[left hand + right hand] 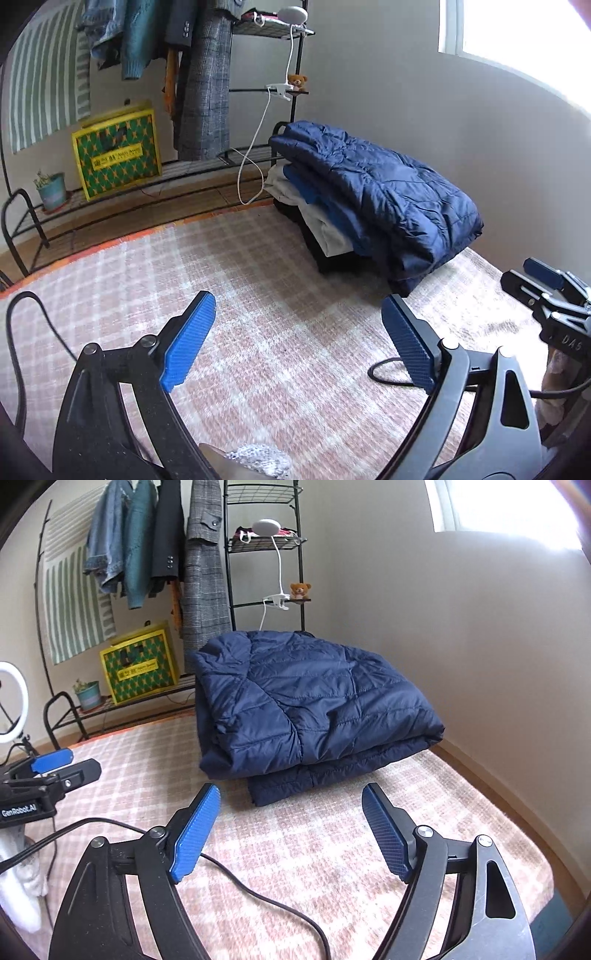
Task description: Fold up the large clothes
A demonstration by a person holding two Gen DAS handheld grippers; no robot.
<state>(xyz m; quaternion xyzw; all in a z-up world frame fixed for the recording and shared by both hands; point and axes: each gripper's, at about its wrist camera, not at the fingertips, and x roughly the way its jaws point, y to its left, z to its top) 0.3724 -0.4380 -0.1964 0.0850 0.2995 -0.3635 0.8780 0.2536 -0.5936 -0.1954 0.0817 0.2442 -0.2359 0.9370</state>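
A folded navy quilted jacket (314,709) lies on top of a stack of folded clothes at the far right of the pink plaid rug (295,867). In the left wrist view the jacket (380,192) tops white and blue folded garments (317,218). My left gripper (295,339) is open and empty above the rug, short of the stack. My right gripper (291,830) is open and empty, just in front of the jacket's near edge. Each gripper shows at the edge of the other's view.
A clothes rack (155,554) with hanging coats stands at the back, with a yellow-green bag (140,664) and a small potted plant (88,694) on its low shelf. A metal shelf (266,554) holds a clip lamp and a toy bear. Black cables (258,893) trail over the rug. The wall is at right.
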